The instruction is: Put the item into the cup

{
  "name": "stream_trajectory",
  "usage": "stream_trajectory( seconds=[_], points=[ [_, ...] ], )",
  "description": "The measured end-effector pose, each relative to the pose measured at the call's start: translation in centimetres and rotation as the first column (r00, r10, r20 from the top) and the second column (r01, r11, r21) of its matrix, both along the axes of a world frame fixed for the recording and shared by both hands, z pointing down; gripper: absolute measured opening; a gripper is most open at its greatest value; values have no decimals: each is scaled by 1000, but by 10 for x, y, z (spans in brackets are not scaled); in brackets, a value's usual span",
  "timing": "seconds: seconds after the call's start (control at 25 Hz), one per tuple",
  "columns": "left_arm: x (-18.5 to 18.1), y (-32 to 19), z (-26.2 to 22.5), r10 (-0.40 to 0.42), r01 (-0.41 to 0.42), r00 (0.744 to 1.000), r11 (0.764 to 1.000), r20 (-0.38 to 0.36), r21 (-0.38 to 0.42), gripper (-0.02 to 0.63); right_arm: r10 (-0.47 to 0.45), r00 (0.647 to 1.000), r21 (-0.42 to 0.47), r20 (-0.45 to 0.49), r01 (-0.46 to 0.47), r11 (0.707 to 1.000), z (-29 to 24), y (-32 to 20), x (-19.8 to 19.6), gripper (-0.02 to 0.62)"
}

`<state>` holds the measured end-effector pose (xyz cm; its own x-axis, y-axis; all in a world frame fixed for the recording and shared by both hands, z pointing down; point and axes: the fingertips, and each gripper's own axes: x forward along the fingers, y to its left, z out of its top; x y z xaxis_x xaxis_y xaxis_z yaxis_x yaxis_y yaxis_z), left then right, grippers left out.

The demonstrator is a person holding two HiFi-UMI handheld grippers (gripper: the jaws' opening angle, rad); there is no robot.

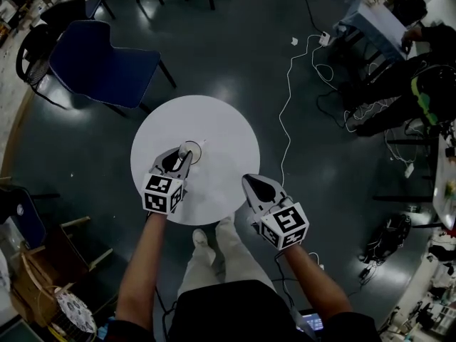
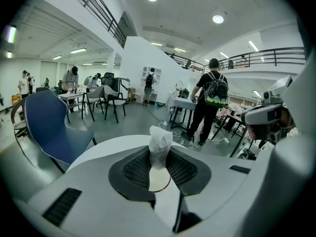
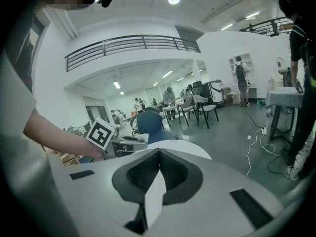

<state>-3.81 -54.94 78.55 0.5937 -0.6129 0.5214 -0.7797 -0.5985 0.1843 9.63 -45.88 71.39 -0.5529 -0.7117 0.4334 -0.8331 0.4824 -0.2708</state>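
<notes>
A small translucent tea bag (image 2: 160,146) stands upright between the black pads of my left gripper (image 2: 159,158), which is shut on it. Just under the bag, the round pale mouth of the cup (image 2: 159,180) shows through the gap between the jaws. In the head view the left gripper (image 1: 183,155) hovers at the small cup (image 1: 191,150), which stands near the middle of the round white table (image 1: 221,130). My right gripper (image 1: 251,181) hangs over the table's near right edge, its jaws (image 3: 159,154) shut with nothing between them.
A blue chair (image 1: 100,59) stands beyond the table to the left. A white cable (image 1: 288,112) trails over the dark floor on the right, toward a desk (image 1: 370,23) with people. The person's legs and shoes (image 1: 206,244) are under the near edge. Boxes (image 1: 35,276) sit at the lower left.
</notes>
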Motion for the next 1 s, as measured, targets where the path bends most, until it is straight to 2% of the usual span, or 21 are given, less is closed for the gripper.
stream_trajectory(
  seconds=[0.4,0.72,1.0],
  points=[
    [8,-4,28,-5,6,1000,999,30,-43,94,1,1000,-43,-10,-1,999,22,6,10,17],
    [8,-9,38,-34,36,999,998,37,-52,179,3,1000,-58,-21,-4,998,31,4,16,17],
    [4,-9,35,-37,39,998,998,45,-46,181,3,1000,-56,-23,-4,998,30,4,13,17]
  ],
)
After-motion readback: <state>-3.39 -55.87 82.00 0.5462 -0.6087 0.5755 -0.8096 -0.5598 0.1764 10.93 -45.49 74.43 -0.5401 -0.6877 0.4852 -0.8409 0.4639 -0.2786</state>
